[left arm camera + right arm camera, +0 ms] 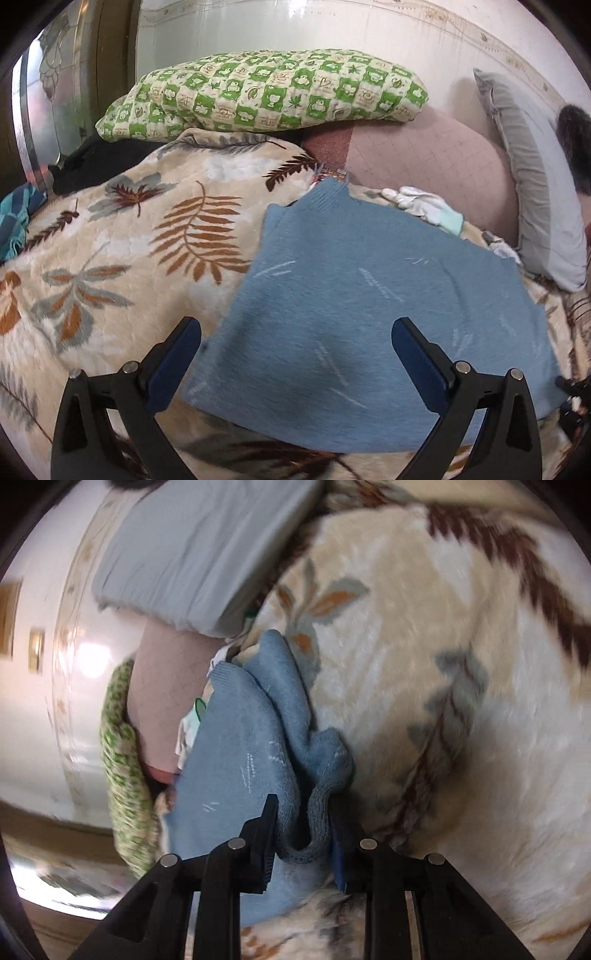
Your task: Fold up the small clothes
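Observation:
A blue knit garment point(369, 306) lies spread flat on a cream blanket with a leaf print point(129, 240). My left gripper point(295, 336) is open and empty, its fingers straddling the garment's near left part just above it. In the right wrist view my right gripper point(306, 812) is shut on a ribbed edge of the blue garment point(236, 760), which bunches and folds up between the fingers. The view there is tilted and blurred.
A green checked pillow point(266, 96) and a pink cushion point(428, 162) lie at the back against the white wall. A grey pillow point(532, 184) stands at the right. White gloves point(417, 203) lie behind the garment. Dark cloth point(96, 162) sits at back left.

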Demonstrator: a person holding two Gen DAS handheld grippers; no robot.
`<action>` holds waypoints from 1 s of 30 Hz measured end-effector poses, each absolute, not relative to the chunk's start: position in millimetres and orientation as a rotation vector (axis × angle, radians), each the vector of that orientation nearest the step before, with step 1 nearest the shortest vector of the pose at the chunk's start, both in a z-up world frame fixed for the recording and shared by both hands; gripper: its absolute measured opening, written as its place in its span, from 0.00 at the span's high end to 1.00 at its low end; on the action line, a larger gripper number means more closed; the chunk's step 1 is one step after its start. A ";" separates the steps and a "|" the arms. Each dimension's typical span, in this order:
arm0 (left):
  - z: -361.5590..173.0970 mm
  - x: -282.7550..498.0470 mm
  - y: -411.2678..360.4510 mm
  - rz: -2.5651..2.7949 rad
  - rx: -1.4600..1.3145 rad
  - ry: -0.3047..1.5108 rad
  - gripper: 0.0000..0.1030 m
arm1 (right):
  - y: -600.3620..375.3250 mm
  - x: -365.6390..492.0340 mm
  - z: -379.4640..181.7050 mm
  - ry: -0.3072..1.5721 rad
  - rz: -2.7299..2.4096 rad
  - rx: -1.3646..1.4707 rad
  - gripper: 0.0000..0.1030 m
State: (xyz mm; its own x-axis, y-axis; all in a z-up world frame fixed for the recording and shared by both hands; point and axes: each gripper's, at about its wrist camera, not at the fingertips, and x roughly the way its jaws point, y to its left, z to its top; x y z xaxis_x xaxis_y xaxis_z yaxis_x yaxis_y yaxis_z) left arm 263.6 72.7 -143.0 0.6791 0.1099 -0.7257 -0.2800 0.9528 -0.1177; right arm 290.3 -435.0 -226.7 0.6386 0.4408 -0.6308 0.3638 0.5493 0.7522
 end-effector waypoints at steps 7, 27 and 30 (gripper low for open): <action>-192.7 289.6 71.4 0.166 -0.156 1.015 0.01 | -418.7 316.3 -237.7 1.003 0.110 1.001 0.41; -127.8 137.6 262.1 0.397 -0.746 0.658 0.00 | -84.6 336.9 -60.0 0.856 0.507 0.346 0.89; -135.3 131.5 281.0 0.423 -0.780 0.649 0.00 | -6.9 340.8 -117.6 1.003 0.558 0.281 0.86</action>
State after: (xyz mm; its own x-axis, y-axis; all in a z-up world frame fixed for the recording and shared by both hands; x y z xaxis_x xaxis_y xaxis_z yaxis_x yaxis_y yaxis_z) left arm 131.5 281.0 -135.3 0.7288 0.1140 -0.6752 -0.5716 0.6441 -0.5083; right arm 340.8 -6.9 -117.6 0.4144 0.5619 -0.7159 -0.3114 0.8267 0.4686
